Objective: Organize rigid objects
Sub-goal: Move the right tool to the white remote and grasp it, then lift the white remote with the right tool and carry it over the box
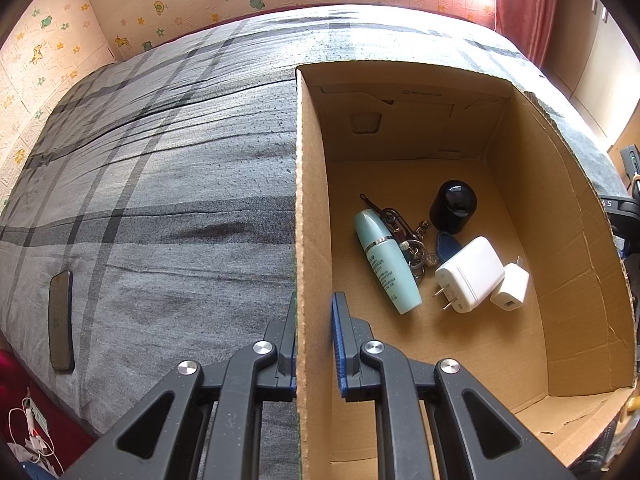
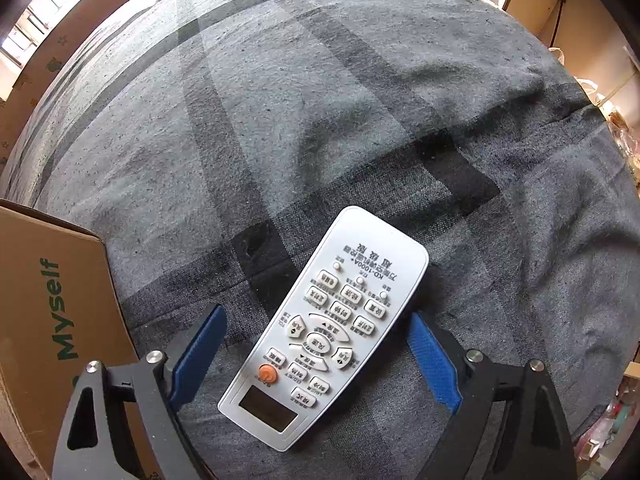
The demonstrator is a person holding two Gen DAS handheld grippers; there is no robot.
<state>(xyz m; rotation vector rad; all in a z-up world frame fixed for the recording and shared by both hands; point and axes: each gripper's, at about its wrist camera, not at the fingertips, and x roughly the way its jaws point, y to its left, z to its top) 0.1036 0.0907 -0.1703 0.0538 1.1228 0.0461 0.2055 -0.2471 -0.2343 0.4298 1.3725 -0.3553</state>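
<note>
A cardboard box [image 1: 568, 216] stands open on the bed. In it lie a teal bottle [image 1: 386, 260], a black round cap-shaped object [image 1: 453, 206], a key bunch [image 1: 416, 240], a large white charger [image 1: 470, 274] and a small white charger [image 1: 510, 286]. My left gripper [image 1: 314, 332] is shut on the box's left wall [image 1: 310, 208]. A white remote control [image 2: 324, 328] lies flat on the bed between the fingers of my right gripper [image 2: 316, 344], which is open and straddles it without touching.
A dark phone [image 1: 61, 320] lies on the grey plaid bedcover [image 1: 160, 180] near its left edge. The box's outer side with green print [image 2: 52, 312] is at the left of the right wrist view. A wall and red curtain [image 1: 524, 4] stand behind the bed.
</note>
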